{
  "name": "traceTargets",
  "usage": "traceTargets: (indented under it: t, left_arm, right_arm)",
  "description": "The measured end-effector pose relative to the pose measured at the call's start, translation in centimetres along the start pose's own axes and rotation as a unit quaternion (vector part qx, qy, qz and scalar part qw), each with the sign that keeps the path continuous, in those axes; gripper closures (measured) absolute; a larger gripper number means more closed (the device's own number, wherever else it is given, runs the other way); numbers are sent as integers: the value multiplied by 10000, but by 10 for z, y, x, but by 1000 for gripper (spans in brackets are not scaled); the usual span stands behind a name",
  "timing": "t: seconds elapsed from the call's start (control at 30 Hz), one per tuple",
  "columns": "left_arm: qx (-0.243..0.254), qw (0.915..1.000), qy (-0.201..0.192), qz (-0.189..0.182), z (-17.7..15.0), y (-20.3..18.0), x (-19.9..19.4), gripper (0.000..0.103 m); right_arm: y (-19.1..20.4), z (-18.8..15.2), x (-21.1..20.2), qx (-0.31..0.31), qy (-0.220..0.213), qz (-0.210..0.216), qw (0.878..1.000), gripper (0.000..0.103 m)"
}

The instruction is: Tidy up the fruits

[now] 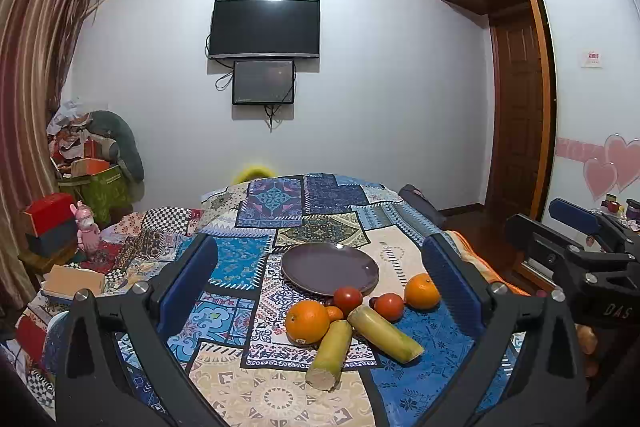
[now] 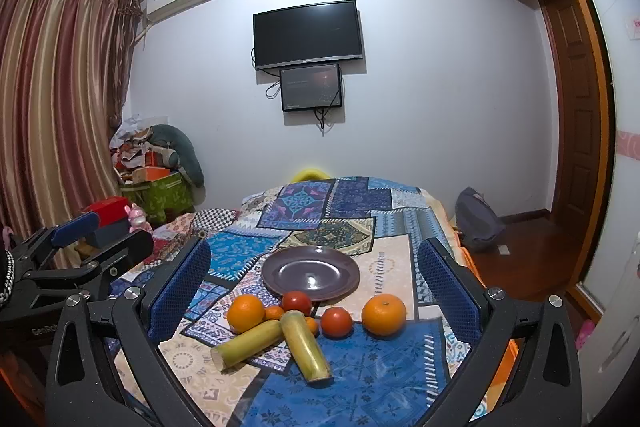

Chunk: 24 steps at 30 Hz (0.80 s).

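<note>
An empty dark purple plate (image 1: pixel 330 269) (image 2: pixel 312 273) lies on the patchwork cloth. In front of it lie two big oranges (image 1: pixel 307 321) (image 1: pixel 422 291), two tomatoes (image 1: pixel 348 300) (image 1: pixel 389 306), a small orange (image 1: pixel 335 313) and two cut sugarcane pieces (image 1: pixel 330 355) (image 1: pixel 384 333), close together. The same heap shows in the right wrist view: oranges (image 2: pixel 246 313) (image 2: pixel 383 315), tomatoes (image 2: pixel 297 303) (image 2: pixel 337 321), cane (image 2: pixel 248 345) (image 2: pixel 306 347). My left gripper (image 1: pixel 319 244) is open above the heap, holding nothing. My right gripper (image 2: pixel 314 246) is open too, beside it and empty.
The cloth covers a bed (image 1: pixel 280 211) whose edge drops off at the right to a wooden floor (image 2: pixel 520 259) with a grey bag (image 2: pixel 478 221). Boxes and a pink toy (image 1: pixel 86 227) crowd the left side. A TV (image 1: pixel 264 27) hangs on the far wall.
</note>
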State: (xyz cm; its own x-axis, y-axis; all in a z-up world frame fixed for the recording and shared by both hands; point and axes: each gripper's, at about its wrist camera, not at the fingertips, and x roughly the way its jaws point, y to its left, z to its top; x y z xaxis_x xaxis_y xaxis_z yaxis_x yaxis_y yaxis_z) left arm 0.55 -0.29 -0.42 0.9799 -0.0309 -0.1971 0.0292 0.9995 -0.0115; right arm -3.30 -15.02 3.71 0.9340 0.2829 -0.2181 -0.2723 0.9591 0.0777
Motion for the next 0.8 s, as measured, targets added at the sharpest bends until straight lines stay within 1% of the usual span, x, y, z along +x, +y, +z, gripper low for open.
traceTargets:
  t: [0.8]
  left_arm:
    - [3, 10000, -47, -22, 1, -2, -6, 0]
  right_arm:
    - [-2, -1, 0, -6, -35, -14, 10000, 0]
